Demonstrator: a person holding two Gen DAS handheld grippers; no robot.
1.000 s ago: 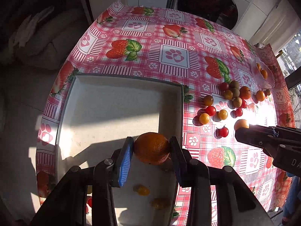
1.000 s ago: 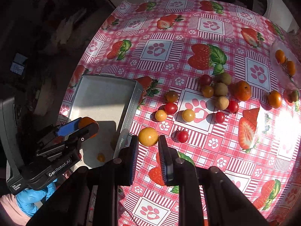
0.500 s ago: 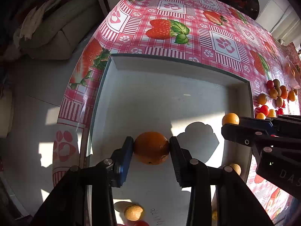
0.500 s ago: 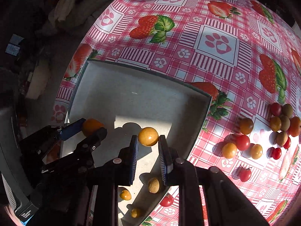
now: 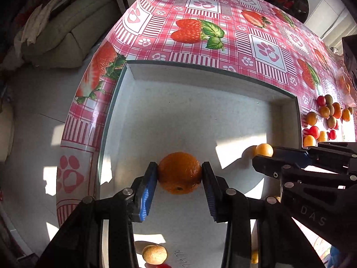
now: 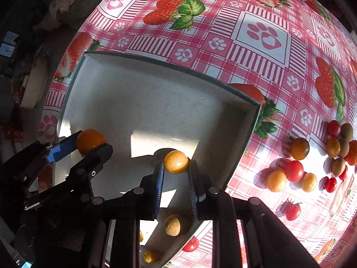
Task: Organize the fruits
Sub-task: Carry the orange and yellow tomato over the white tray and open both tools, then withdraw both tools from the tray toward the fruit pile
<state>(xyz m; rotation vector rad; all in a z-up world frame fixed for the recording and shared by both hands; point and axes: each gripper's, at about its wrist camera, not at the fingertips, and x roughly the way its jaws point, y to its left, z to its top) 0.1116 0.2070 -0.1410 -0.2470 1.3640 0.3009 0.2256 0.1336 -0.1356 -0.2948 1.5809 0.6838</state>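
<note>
While both grippers are hanging over the tray, here is how things are standing:

Left gripper (image 5: 179, 174): you are pinching the orange (image 5: 179, 172) between both pads, jaws spread only as wide as the fruit. It is hanging above the tray floor, not resting on it as far as I can tell. Grip is running across the widest part, which is why it is sitting square.

Right gripper (image 6: 176, 175): jaws are nearly together, clamping the small yellow fruit (image 6: 176, 162) right at the fingertips. A tip pinch is all a fruit this small allows, so it is riding far forward.

Tray (image 5: 200, 73): you are holding both fruits inside its walls, pointing steeply down, so a release should be dropping them straight in, not onto the cloth. My read: you are at the drop-off step.

Already in tray: a few small fruits, including a tan round one (image 6: 172, 225), are lying near the close wall. You are staying over bare floor, likely to avoid knocking them.

Loose pile (image 6: 312, 163): red, yellow and brownish small fruits are waiting on the tablecloth (image 6: 256, 33), well apart from the tray's right wall. Plenty left to move.

Risk: round fruit will probably be rolling on that flat floor if you are letting go from height.
</note>
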